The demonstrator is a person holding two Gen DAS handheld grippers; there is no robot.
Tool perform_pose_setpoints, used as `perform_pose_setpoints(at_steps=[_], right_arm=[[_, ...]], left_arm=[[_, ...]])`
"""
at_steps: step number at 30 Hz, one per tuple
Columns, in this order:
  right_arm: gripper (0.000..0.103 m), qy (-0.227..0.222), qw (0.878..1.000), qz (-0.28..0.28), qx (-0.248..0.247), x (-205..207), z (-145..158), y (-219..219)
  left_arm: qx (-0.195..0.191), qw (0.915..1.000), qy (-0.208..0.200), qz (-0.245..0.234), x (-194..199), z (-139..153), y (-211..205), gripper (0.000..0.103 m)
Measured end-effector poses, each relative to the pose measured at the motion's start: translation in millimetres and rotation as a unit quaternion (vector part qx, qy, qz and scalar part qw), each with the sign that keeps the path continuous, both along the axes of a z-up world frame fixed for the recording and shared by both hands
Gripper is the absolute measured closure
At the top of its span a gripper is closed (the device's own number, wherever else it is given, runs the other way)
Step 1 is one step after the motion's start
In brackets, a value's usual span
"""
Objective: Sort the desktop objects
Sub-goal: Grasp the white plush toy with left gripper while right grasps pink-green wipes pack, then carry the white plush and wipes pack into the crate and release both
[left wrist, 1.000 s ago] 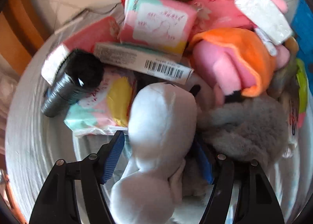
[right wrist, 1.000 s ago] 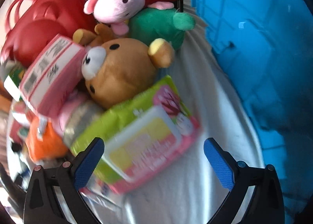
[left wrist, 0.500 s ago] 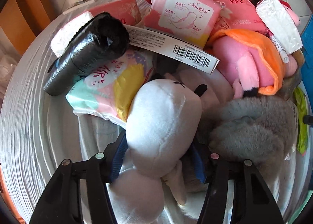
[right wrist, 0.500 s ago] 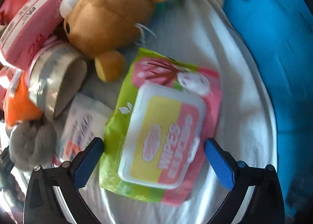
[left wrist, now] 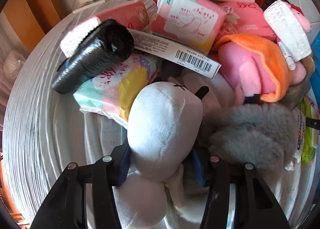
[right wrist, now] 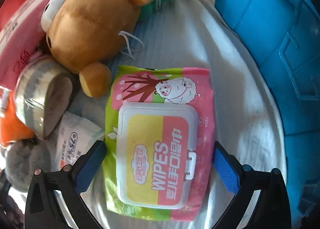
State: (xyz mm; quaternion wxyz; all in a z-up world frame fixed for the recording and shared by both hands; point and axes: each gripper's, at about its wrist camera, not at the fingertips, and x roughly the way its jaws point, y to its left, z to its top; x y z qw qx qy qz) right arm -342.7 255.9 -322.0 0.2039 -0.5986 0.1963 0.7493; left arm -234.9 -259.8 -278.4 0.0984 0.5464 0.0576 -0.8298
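Closing over the last second, the left gripper (left wrist: pixel 161 166) now pinches the white plush toy (left wrist: pixel 164 123) at lower centre of its view. Right gripper (right wrist: pixel 157 166) has dropped, jaws narrowing slightly but wide, astride the wipes pack (right wrist: pixel 160 143), lower centre. Both picks look underway; next, the right must close, then lift.

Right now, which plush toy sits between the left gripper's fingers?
The white plush, squeezed between the left gripper pads; the grey and pink-orange plushes lie beside it.

Left gripper (left wrist: pixel 161 164) pointing steeply down, jaws just closing (something held between them); right gripper (right wrist: pixel 158 166) likewise downward, jaws wide, narrowing slightly.
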Motion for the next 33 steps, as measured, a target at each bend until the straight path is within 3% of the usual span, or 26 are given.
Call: perform_pose_setpoints(at_steps=[3,8,11,17,20,27,33], right_arm=[[0.035,0.002,1.000,0.021,0.014,2.1,7.4,-7.2],[0.036,0.030,0.997,0.051,0.052,18.5,39.0,-24.5],[0.036,0.073,0.993,0.062,0.069,36.1,72.9,-38.0],[0.036,0.165,0.976,0.083,0.113,73.1,152.0,-81.4],[0.036,0.213,0.964,0.083,0.135,82.5,184.2,-90.5],[0.036,0.308,0.930,0.065,0.188,168.0,267.3,-104.4],[0.036,0.377,0.899,0.021,0.223,250.2,321.4,-94.7]], left_arm=[[-0.003,0.9998,0.018,-0.002,13.2,15.0,4.6,0.052],[-0.019,0.9980,0.058,-0.012,40.5,48.8,19.8,0.052],[-0.027,0.9960,0.084,-0.016,53.9,61.3,41.7,0.052],[-0.033,0.9884,0.146,-0.026,66.6,112.3,29.5,0.052],[-0.040,0.9829,0.175,-0.041,84.7,137.8,43.3,0.052],[-0.037,0.9686,0.226,-0.097,106.9,179.3,90.4,0.052],[-0.023,0.9473,0.280,-0.154,115.9,219.7,145.0,0.052]])
